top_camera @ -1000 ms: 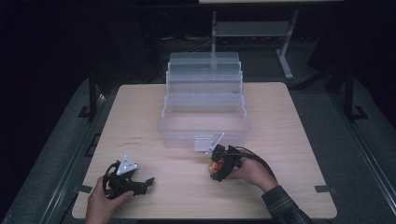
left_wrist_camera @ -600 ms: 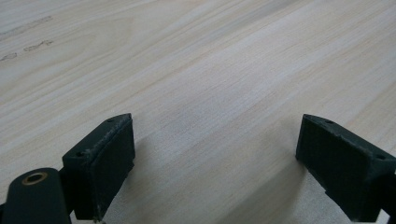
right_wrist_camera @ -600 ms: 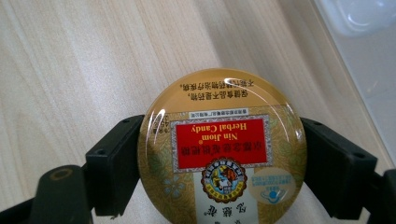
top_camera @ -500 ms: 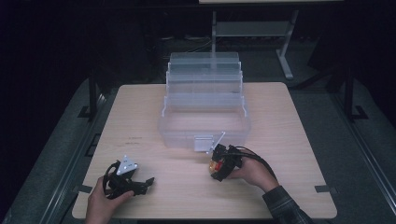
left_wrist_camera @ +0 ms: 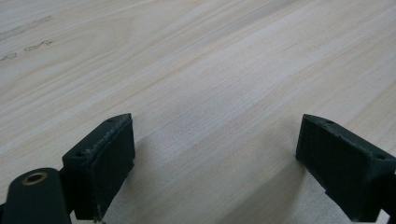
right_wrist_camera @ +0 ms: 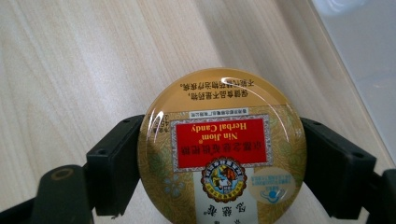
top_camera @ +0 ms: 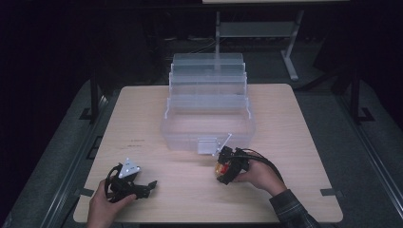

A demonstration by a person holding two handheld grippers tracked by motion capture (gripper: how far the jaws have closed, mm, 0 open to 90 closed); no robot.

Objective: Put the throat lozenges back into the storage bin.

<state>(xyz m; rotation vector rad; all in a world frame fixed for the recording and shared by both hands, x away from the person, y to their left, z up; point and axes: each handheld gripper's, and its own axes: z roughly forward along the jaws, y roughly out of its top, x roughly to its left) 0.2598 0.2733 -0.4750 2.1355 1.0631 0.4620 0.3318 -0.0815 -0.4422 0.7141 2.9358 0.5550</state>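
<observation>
A round gold candy tin (right_wrist_camera: 222, 149) with a red "Herbal Candy" label sits between the jaws of my right gripper (right_wrist_camera: 219, 163), which is shut on its sides. In the high view the candy tin (top_camera: 221, 169) shows as a small yellow-red spot in my right gripper (top_camera: 223, 166), just in front of the clear plastic tiered box (top_camera: 208, 109). My left gripper (left_wrist_camera: 215, 168) is open over bare wood, nothing between its pads. From above, the left gripper (top_camera: 145, 186) lies low at the table's front left.
The clear tiered box stands open at the table's middle, its lower tray (top_camera: 173, 137) nearest me with a latch (top_camera: 208, 147) at the front. The wooden table (top_camera: 294, 133) ends close behind both hands. A metal stand (top_camera: 290, 57) is on the floor beyond.
My right gripper with the tin has shifted slightly toward me and left, away from the box front. The left gripper has stayed put.
</observation>
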